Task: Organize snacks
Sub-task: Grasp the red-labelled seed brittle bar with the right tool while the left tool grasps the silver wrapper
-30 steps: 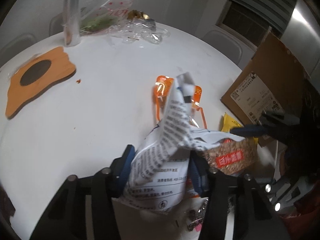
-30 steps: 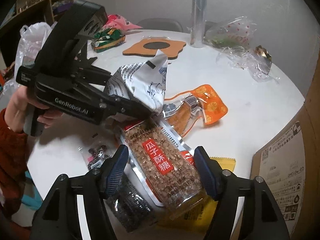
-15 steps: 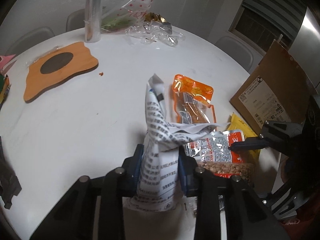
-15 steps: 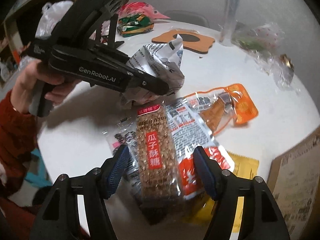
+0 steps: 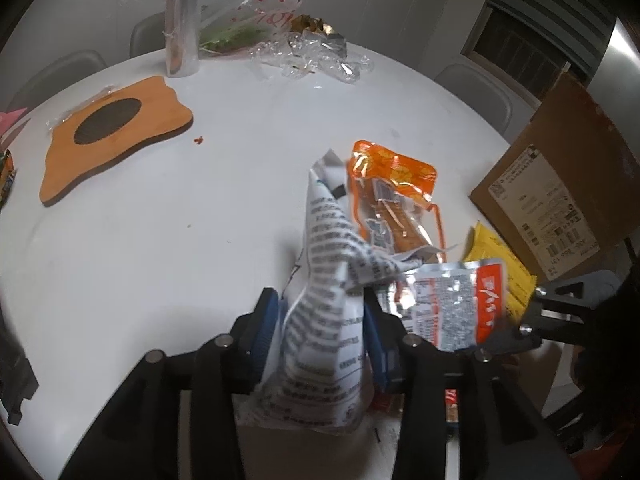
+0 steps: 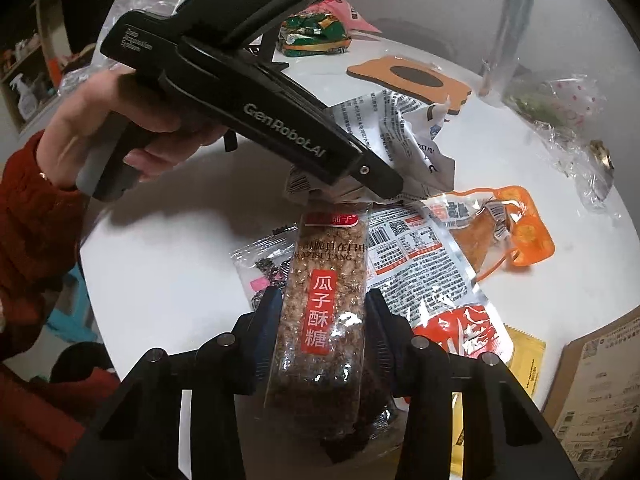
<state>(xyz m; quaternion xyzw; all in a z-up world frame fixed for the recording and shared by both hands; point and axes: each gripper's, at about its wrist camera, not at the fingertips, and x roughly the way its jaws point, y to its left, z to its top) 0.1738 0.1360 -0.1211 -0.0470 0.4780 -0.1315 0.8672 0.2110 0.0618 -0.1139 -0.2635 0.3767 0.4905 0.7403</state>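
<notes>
Read on left gripper [image 6: 376,196], white on its black side: "GenRobot.AI". Printed on seed-brittle bar [image 6: 320,320], red label: "瓜子酥糖"; above it, partly legible Latin letters "…ZISUTANG". Stamped on crumpled white bag [image 6: 404,136]: digits ending "17/01". Barcode and dense small print on silver pouch [image 6: 416,256], illegible. Shipping label with codes on cardboard box [image 5: 548,216], too small to read.
</notes>
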